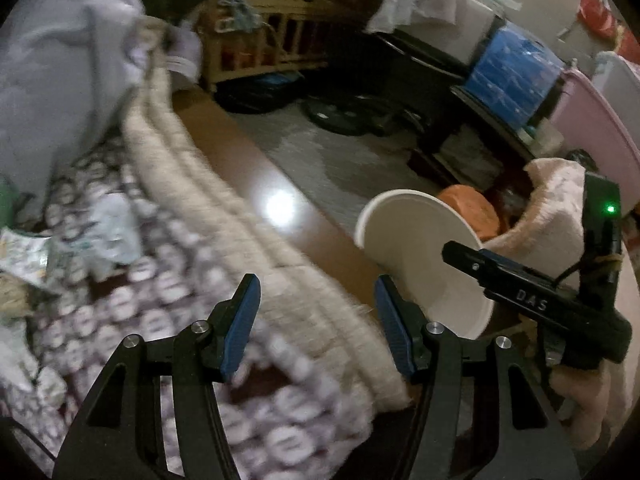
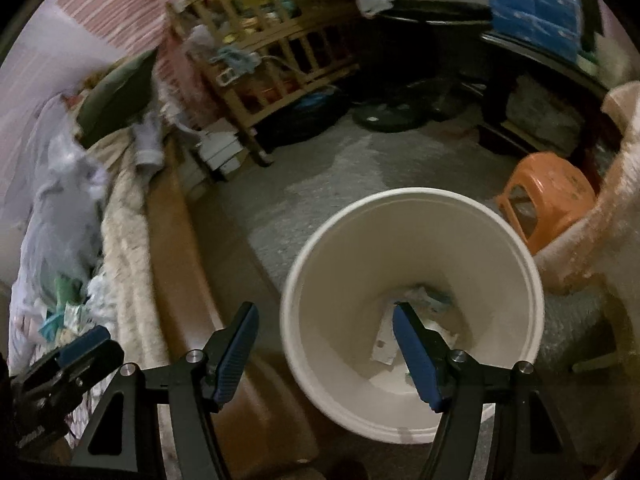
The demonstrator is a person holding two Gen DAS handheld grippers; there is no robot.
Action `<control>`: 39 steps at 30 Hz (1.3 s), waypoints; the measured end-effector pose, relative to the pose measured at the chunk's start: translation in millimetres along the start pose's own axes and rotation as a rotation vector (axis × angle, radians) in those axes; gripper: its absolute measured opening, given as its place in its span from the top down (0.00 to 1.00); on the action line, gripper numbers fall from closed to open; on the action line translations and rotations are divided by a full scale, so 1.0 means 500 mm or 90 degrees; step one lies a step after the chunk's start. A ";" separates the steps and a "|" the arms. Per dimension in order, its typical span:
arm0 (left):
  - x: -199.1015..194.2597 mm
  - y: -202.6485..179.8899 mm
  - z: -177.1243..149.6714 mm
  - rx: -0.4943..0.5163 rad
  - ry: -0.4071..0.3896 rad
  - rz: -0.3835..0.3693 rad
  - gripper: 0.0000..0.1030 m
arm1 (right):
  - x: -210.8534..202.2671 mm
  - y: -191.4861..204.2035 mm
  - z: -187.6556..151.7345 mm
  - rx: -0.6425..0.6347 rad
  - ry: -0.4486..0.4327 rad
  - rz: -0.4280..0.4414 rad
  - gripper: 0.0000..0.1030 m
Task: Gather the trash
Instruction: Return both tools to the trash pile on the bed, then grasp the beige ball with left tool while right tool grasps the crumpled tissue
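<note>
Bed takes up the left of both wrist views, its wooden side rail running along the floor; I read the quilted cream edge and patterned blanket as the surface carrying the litter. White bucket hangs off the bed's edge over the floor, mouth tipped up toward my right camera, its axis running from rim down and away to the base; a few scraps of paper and wrappers lie at the bottom. Right gripper straddles the bucket's near wall, one finger inside and one outside, jaws set wide. I cannot tell whether it pinches the rim or only rests across it. Left gripper is released, jaws apart with nothing between them, hovering above the blanket near the bed's edge. The bucket lies just to its right, mouth facing up and leftward. Crumpled wrappers sit well to the left on the blanket, toward the bed's inner side, blurred, long axis unclear. My judgement: left gripper is the nearer one to that litter, so the coming move is a reach leftward, away from the bucket.
</note>
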State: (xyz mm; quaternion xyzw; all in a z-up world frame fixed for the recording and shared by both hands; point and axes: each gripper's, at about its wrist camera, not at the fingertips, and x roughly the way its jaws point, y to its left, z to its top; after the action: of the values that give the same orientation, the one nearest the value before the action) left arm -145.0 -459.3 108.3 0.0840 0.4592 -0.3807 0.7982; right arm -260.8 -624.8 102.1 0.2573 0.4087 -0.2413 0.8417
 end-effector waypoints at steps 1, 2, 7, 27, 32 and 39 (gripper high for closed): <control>-0.011 0.011 -0.005 -0.005 -0.005 0.010 0.44 | -0.002 0.017 -0.002 -0.010 0.000 0.003 0.35; -0.020 0.021 -0.009 -0.011 -0.009 0.016 0.44 | -0.003 0.025 -0.004 -0.016 0.001 0.006 0.35; -0.062 0.076 -0.035 -0.035 -0.024 0.058 0.44 | -0.012 0.102 -0.013 -0.060 0.000 0.033 0.35; -0.212 0.292 -0.135 -0.145 -0.079 0.173 0.44 | 0.000 0.397 -0.088 -0.209 0.025 0.126 0.34; -0.235 0.358 -0.168 -0.174 -0.072 0.195 0.44 | 0.010 0.452 -0.115 -0.245 0.043 0.144 0.34; -0.275 0.471 -0.232 -0.220 -0.063 0.224 0.44 | 0.032 0.516 -0.151 -0.288 0.074 0.170 0.34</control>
State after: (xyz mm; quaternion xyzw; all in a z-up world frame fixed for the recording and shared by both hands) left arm -101.0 -166.3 101.8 0.0060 0.4562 -0.1551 0.8762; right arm -135.6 -386.5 109.6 0.1276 0.4624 -0.0156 0.8773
